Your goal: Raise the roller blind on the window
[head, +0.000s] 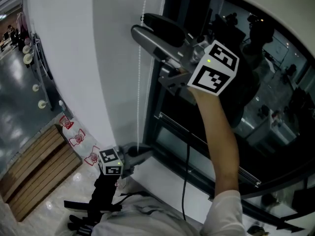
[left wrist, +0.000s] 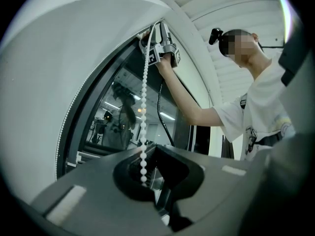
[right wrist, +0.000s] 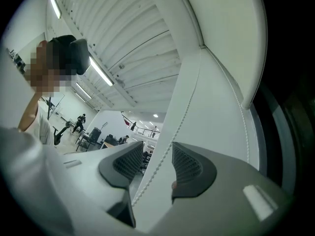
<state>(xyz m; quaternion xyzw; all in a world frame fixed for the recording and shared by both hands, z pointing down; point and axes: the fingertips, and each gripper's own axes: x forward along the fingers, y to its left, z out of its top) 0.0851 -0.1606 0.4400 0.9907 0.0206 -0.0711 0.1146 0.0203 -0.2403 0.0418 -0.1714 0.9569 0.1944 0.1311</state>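
A white bead chain (head: 140,82) hangs down the white wall beside the dark window (head: 256,82). My right gripper (head: 140,24) is raised high on the chain, and it stands open. In the right gripper view the chain (right wrist: 158,157) runs through the gap between the ribbed pads (right wrist: 189,163) without being pressed. My left gripper (head: 140,151) sits low by the sill. In its own view the chain (left wrist: 144,107) comes down taut into the left gripper (left wrist: 144,181), which is shut on it. The blind's fabric cannot be made out.
A white sill (head: 162,176) runs under the window frame. A black cable (head: 186,181) hangs from the raised arm. A wooden bench (head: 34,166) stands on the floor at the lower left. The person's body (left wrist: 261,112) is close on the right.
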